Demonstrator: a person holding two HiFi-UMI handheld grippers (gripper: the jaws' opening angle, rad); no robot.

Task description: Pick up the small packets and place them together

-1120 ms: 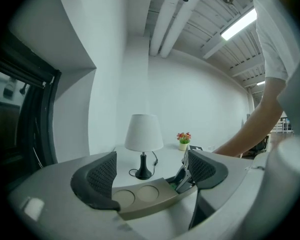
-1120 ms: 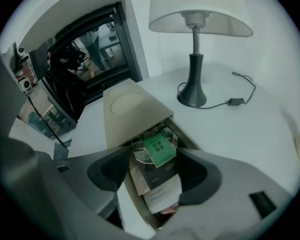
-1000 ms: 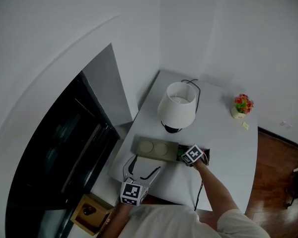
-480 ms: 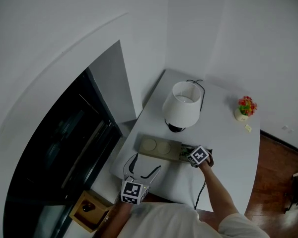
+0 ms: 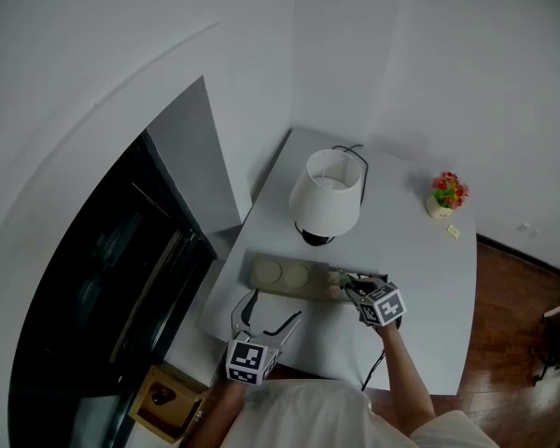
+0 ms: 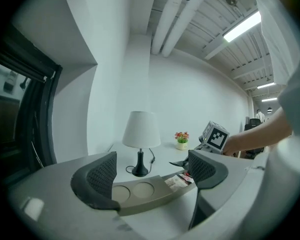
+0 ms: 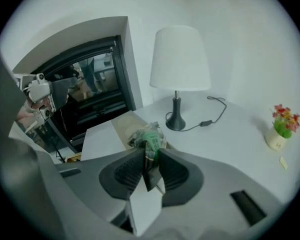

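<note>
A beige tray [image 5: 285,275] with two round hollows lies on the white table [image 5: 429,278]. In the left gripper view, small packets [image 6: 180,180] lie in the right end of the tray [image 6: 140,194]. My right gripper [image 7: 150,155] is shut on a crumpled green packet [image 7: 149,140], held just above that end of the tray [image 7: 121,126]. In the head view the right gripper [image 5: 351,286] sits at the tray's right end. My left gripper [image 5: 266,317] hovers at the table's near edge, open with nothing between its jaws [image 6: 152,166].
A white-shaded lamp [image 5: 325,194] stands behind the tray, its cord [image 7: 215,116] trailing over the table. A small flower pot [image 5: 445,196] and a pale slip [image 5: 452,232] sit at the far right. A dark glass cabinet [image 5: 103,287] is left of the table.
The right gripper has drawn back a little from the tray's right end toward the near edge. The left gripper has stayed where it was.
</note>
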